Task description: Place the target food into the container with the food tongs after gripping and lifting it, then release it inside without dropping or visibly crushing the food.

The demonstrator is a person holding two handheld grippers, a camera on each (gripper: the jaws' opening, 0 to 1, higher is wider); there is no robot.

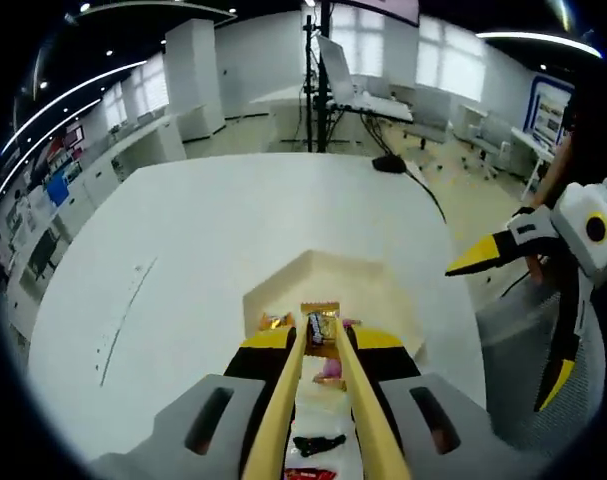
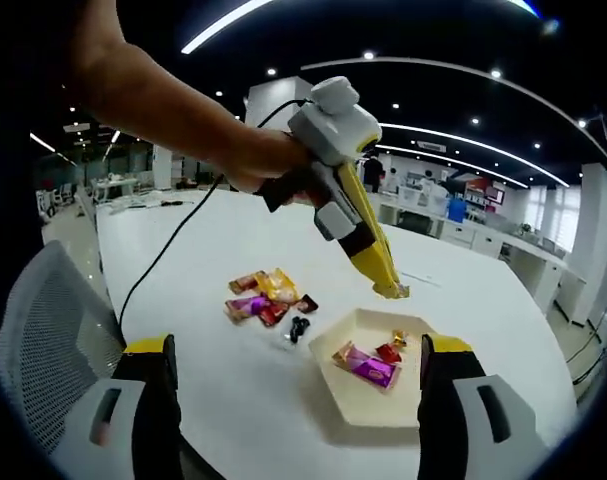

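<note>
Holding the yellow food tongs [image 1: 321, 395] squeezed together, the left gripper [image 2: 335, 185] keeps a wrapped candy [image 1: 320, 328] pinched at the tong tips above the white container [image 2: 378, 385]. Inside the container lie several wrapped sweets [image 2: 364, 365], and a loose pile of candies [image 2: 268, 297] rests on the white table [image 2: 213, 330] just beside it. The right gripper [image 2: 298, 375] hangs nearby with its jaws spread wide, holding nothing.

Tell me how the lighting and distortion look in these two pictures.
Left gripper view: bright windows wash out the back, fisheye curves the white table. Right gripper view: dark ceiling with curved light strips, candies sharp, left gripper well lit.
</note>
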